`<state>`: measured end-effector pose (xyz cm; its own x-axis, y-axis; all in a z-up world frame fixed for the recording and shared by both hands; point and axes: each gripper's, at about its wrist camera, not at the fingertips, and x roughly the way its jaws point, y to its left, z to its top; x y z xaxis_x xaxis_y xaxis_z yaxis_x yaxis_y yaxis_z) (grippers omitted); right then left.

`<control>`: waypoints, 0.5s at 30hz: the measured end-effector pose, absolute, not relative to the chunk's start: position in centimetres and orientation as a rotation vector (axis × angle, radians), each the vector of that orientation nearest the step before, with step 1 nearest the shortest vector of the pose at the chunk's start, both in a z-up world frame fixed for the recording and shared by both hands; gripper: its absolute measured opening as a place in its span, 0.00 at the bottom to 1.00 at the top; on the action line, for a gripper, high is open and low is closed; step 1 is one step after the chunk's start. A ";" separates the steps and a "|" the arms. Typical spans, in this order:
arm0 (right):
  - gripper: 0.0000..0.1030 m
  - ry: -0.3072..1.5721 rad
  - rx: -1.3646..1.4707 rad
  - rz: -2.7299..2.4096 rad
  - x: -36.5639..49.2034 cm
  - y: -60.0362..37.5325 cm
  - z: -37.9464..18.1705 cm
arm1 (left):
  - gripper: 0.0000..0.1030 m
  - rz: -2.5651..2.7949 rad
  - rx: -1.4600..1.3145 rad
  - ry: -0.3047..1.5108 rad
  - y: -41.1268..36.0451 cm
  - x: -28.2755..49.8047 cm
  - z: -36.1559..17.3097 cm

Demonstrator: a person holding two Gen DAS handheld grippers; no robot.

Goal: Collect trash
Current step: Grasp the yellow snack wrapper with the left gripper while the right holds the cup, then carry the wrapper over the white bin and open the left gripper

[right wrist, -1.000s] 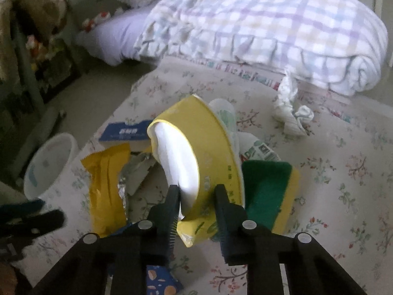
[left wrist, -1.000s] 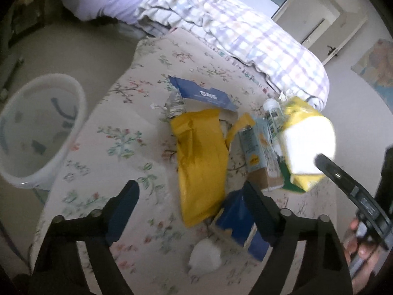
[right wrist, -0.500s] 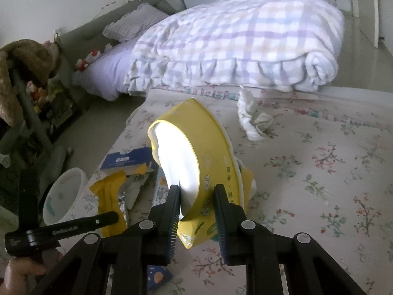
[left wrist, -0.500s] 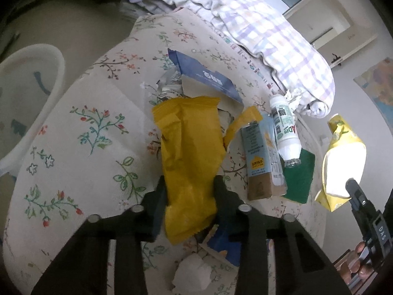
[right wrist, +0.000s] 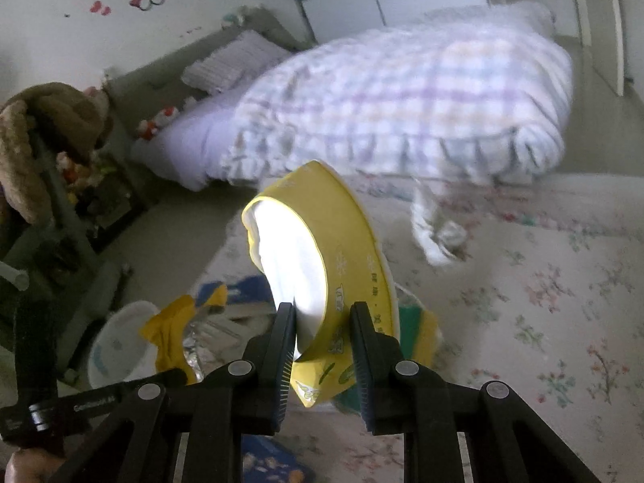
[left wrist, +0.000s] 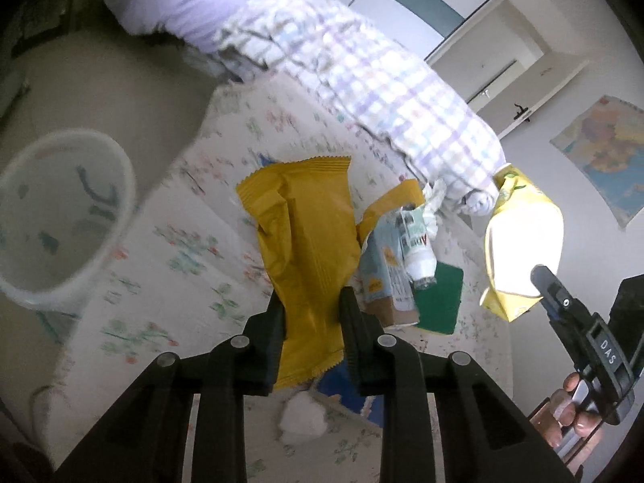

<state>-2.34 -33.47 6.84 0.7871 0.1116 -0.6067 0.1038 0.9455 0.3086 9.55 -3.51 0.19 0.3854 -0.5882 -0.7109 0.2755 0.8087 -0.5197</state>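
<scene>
Trash in both grips: left tool (left wrist: 312, 322) has just closed on the crinkled mustard-yellow wrapper (left wrist: 306, 241), right tool (right wrist: 322, 338) pinches the yellow tissue pack (right wrist: 322, 265). Pinched only at its tail, either could slip before reaching the white plastic bin (left wrist: 56, 217) off the bed's edge.

"DAS" stands on the right gripper's black body (left wrist: 605, 348) at four o'clock; other package print is too blurred to read.
</scene>
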 end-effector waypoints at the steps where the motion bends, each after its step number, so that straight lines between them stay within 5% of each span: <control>1: 0.24 0.664 0.335 0.013 -2.3 -33.0 7.0 | 0.27 -0.553 -0.335 1.031 -2.8 9.6 0.7; 15: 0.24 0.718 0.386 0.226 1.8 -24.1 5.8 | 0.27 -0.316 -0.236 0.979 9.4 12.7 3.5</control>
